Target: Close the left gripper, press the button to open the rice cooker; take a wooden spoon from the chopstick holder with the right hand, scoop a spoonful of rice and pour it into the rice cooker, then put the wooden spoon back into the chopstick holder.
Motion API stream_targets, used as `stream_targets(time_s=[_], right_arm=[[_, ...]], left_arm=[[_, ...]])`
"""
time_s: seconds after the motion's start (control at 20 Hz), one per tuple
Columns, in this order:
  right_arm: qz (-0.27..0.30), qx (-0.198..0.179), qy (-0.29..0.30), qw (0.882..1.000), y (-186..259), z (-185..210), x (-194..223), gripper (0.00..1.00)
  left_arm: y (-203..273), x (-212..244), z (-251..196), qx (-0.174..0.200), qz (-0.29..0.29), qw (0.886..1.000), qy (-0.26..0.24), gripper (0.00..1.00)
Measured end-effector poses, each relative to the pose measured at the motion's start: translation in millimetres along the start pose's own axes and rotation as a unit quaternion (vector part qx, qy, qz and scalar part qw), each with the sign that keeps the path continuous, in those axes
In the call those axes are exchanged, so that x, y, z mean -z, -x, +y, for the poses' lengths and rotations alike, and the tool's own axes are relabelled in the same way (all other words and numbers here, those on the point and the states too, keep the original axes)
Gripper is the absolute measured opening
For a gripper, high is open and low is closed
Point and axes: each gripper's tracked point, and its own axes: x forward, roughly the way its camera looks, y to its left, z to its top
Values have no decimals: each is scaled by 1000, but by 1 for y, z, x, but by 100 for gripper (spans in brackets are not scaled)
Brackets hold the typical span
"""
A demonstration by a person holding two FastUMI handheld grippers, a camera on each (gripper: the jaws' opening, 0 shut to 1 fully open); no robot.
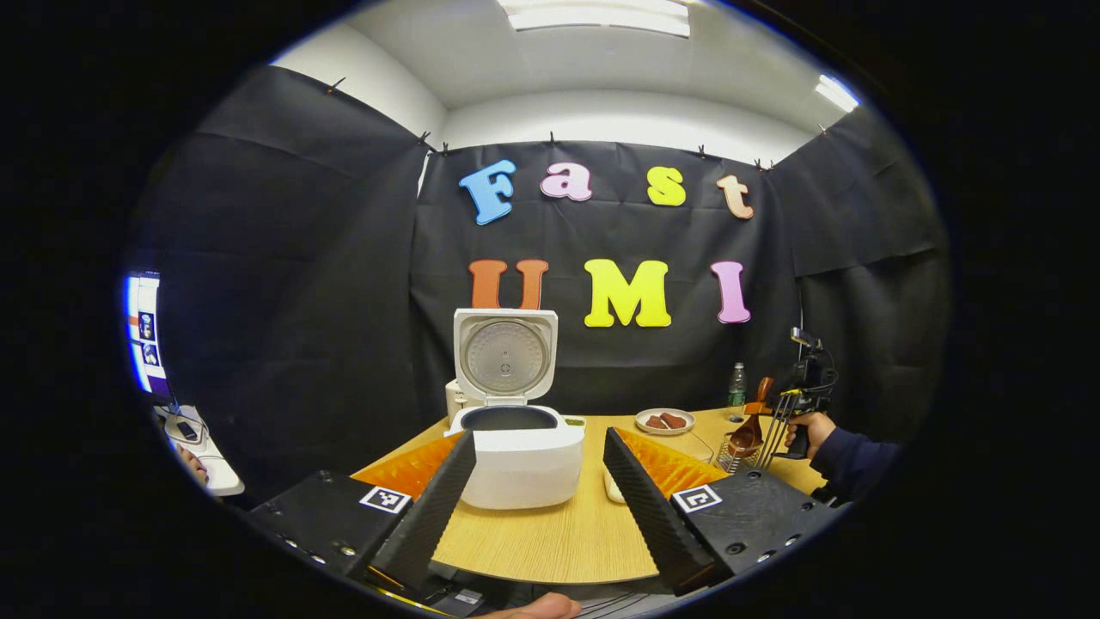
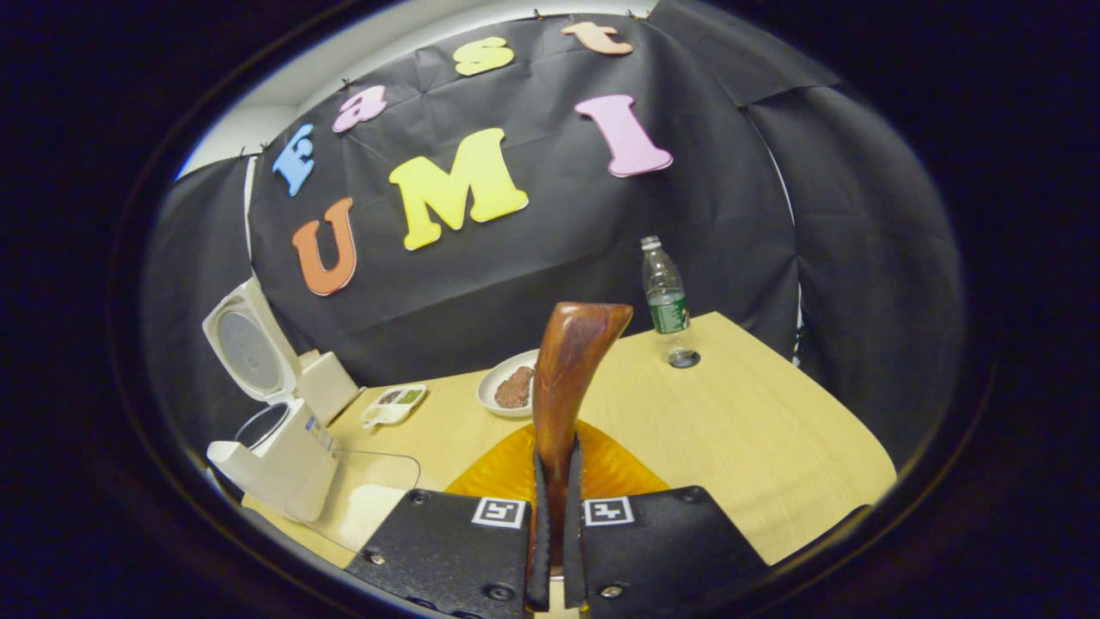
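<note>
The white rice cooker [image 1: 524,460] stands on the wooden table [image 1: 559,533] with its lid [image 1: 504,357] raised upright and the dark inner pot showing. My left gripper [image 1: 540,437] is open just in front of it, one finger on each side of the cooker's body. My right gripper [image 2: 557,451] is shut on the handle of the brown wooden spoon [image 2: 571,361], which points up and away. In the left gripper view the spoon [image 1: 753,428] stands at the wire chopstick holder [image 1: 736,457] on the right, held by a hand [image 1: 812,425].
A plate of brown food [image 2: 513,387] and a plastic bottle [image 2: 664,297] stand toward the back of the table. A clear container with white rice [image 2: 361,494] sits to the right of the cooker [image 2: 284,447], with a small white packet [image 2: 394,404] behind it.
</note>
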Motion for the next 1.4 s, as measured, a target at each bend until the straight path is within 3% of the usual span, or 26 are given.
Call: stream_targets(time_s=[0.4, 0.8, 1.1, 1.4], right_arm=[[-55, 26, 49, 997, 36, 17, -38, 11], [-110, 1, 90, 990, 59, 98, -63, 12], [-121, -36, 114, 985, 46, 164, -41, 11], [-93, -26, 140, 985, 11, 196, 12, 8]], left_arm=[[-2, 9, -3, -2, 10, 1000, 3, 95], [5, 16, 14, -25, 6, 1000, -3, 95], [5, 22, 23, -31, 7, 999, 4, 95], [5, 33, 24, -27, 16, 999, 4, 95]])
